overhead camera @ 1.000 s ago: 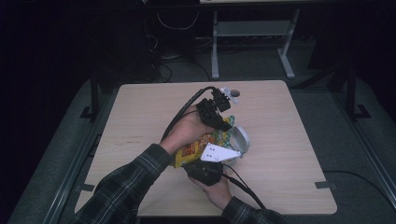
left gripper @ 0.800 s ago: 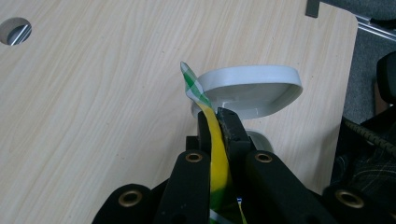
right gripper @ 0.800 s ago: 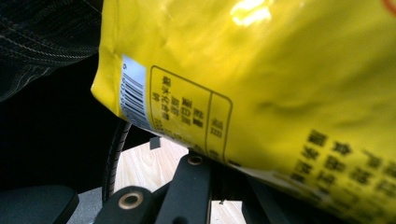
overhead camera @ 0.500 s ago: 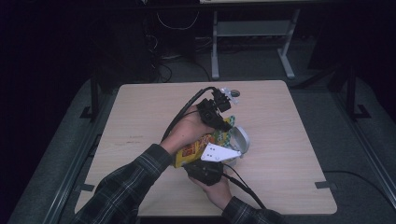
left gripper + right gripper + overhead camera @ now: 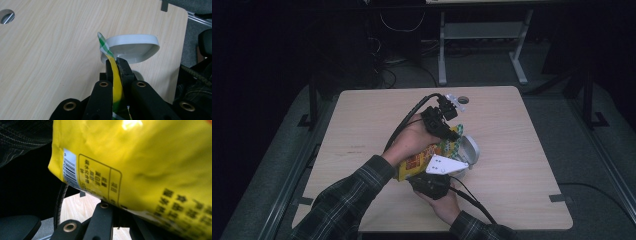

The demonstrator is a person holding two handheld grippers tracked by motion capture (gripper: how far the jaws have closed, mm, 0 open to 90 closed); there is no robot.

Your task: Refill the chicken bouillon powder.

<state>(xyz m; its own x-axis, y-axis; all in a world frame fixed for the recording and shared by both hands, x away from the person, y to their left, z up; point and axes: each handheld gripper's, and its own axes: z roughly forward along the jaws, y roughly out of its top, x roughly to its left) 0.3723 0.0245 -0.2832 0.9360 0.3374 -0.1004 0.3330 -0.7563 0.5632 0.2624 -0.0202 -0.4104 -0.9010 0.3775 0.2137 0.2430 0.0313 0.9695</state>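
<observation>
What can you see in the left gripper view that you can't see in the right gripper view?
The left gripper view alone gives the white bowl on the table and the bag's green-checked top edge, pinched in the left gripper. The right gripper view alone gives the bag's barcode and black printed text. Both share the yellow snack bag and light wooden tabletop.

Nothing appears changed: yellow bag [image 5: 422,159] unmoved.

I count one yellow snack bag [image 5: 419,159], one white bowl [image 5: 131,47], two grippers, one bench [image 5: 362,125], one bench hole [image 5: 462,100].
</observation>
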